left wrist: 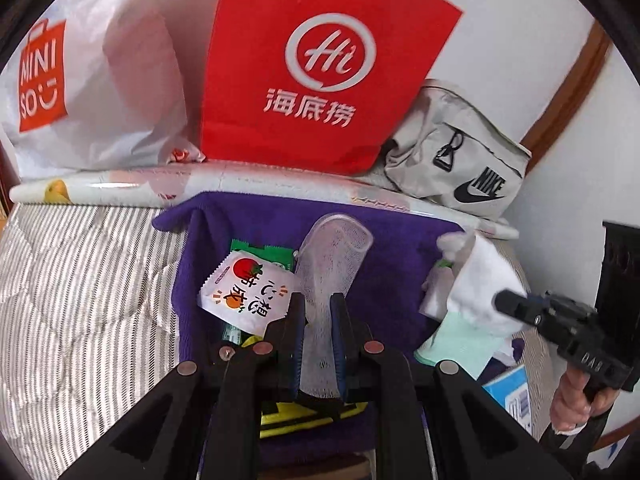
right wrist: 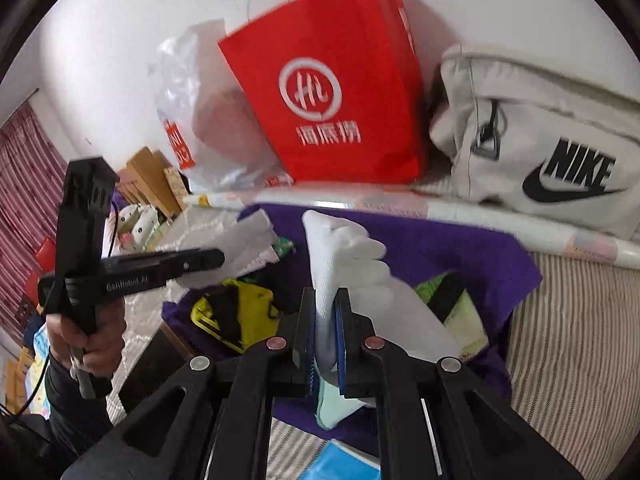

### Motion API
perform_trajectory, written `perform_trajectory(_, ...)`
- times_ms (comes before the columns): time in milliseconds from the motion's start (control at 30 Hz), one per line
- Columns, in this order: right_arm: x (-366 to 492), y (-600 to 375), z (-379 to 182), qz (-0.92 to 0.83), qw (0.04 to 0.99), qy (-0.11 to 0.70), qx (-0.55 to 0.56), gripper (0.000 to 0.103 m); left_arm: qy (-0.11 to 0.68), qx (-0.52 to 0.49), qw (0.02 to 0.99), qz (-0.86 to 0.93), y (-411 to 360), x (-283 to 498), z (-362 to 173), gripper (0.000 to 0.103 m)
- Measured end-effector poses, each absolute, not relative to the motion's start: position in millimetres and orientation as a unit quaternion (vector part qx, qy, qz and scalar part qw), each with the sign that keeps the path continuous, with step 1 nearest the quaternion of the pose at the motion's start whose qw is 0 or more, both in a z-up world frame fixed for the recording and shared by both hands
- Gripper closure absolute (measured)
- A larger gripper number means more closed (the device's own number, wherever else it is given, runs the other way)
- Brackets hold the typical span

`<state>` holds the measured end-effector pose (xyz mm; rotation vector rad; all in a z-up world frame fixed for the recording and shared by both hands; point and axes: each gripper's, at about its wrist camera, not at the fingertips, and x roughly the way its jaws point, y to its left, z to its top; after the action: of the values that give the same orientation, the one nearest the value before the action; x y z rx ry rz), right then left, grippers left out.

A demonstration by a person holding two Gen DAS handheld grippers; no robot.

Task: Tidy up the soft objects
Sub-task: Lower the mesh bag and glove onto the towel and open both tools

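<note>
Over purple cloth (left wrist: 400,248) spread on bed (left wrist: 80,280), near its wall-side edge: left gripper (left wrist: 316,308), fingers clamped on sheer white mesh sock (left wrist: 332,256), sock hanging down onto cloth. Right gripper (right wrist: 326,304), fingers clamped on white toe sock (right wrist: 344,256), toes pointing up. Tomato-print snack packet (left wrist: 248,288) lies on cloth just beside mesh sock. Along wall edge of bed: red paper bag (left wrist: 320,60), white plastic bag (left wrist: 100,80), grey pouch (left wrist: 460,160).
</note>
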<state>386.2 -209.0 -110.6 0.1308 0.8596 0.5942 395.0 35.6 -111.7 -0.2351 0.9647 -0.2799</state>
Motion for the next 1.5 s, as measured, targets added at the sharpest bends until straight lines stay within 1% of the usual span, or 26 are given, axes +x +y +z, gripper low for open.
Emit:
perform_trajectory(233, 393, -211, -123, 0.273, 0.862, 0.424, 0.052, 0.092, 0.485, -0.113, 0.855, -0.145, 23, 404, -127, 0.09)
perform_trajectory(333, 393, -210, -126, 0.256, 0.869, 0.424, 0.031, 0.092, 0.497, -0.113, 0.848, -0.145, 20, 408, -133, 0.09)
perform_trajectory(533, 396, -210, -127, 0.245, 0.872, 0.423, 0.025, 0.091, 0.509, -0.103, 0.842, -0.147, 11, 410, -141, 0.09)
perform_trajectory(567, 396, -209, -127, 0.242, 0.874, 0.421, 0.02, 0.09, 0.512, -0.103, 0.84, -0.148, 11, 410, -142, 0.089)
perform_trajectory(667, 395, -208, -127, 0.236, 0.878, 0.417, 0.012, 0.081, 0.516, -0.104, 0.837, -0.149, 10, 412, -144, 0.081)
perform_trajectory(733, 395, -208, -127, 0.233, 0.88, 0.414, 0.011, 0.072, 0.516, -0.107, 0.836, -0.151, 12, 412, -144, 0.078)
perform_trajectory(767, 395, -209, -126, 0.232, 0.881, 0.412, 0.012, 0.066, 0.517, -0.11, 0.835, -0.154, 12, 412, -144, 0.076)
perform_trajectory(800, 396, -209, -126, 0.231, 0.881, 0.412, 0.013, 0.063, 0.518, -0.111, 0.834, -0.155, 13, 412, -144, 0.071)
perform_trajectory(833, 396, -209, -125, 0.23, 0.883, 0.41, 0.014, 0.062, 0.521, -0.11, 0.832, -0.155, 13, 412, -144, 0.067)
perform_trajectory(867, 396, -210, -125, 0.23, 0.884, 0.408, 0.015, 0.062, 0.522, -0.106, 0.833, -0.151, 12, 412, -143, 0.061)
perform_trajectory(900, 396, -210, -124, 0.228, 0.884, 0.407, 0.016, 0.062, 0.52, -0.103, 0.835, -0.149, 13, 411, -142, 0.058)
perform_trajectory(967, 396, -212, -123, 0.22, 0.888, 0.404, 0.014, 0.061, 0.516, -0.1, 0.837, -0.152, 13, 409, -138, 0.058)
perform_trajectory(1033, 397, -213, -121, 0.211, 0.891, 0.402, 0.012, 0.06, 0.512, -0.101, 0.838, -0.162, 12, 406, -133, 0.054)
perform_trajectory(1100, 396, -213, -119, 0.209, 0.892, 0.4, 0.013, 0.058, 0.506, -0.099, 0.84, -0.169, 12, 402, -127, 0.046)
perform_trajectory(1133, 395, -213, -116, 0.211, 0.893, 0.398, 0.016, 0.057, 0.503, -0.095, 0.843, -0.169, 11, 400, -125, 0.045)
perform_trajectory(1200, 391, -213, -111, 0.215, 0.895, 0.391, 0.018, 0.051, 0.499, -0.086, 0.846, -0.167, 10, 397, -120, 0.045)
perform_trajectory(1267, 387, -212, -106, 0.216, 0.898, 0.384, 0.016, 0.047, 0.498, -0.081, 0.848, -0.163, 9, 394, -116, 0.045)
perform_trajectory(1500, 372, -216, -89, 0.211, 0.904, 0.372, 0.026, 0.045, 0.488, -0.082, 0.853, -0.163, 13, 374, -98, 0.045)
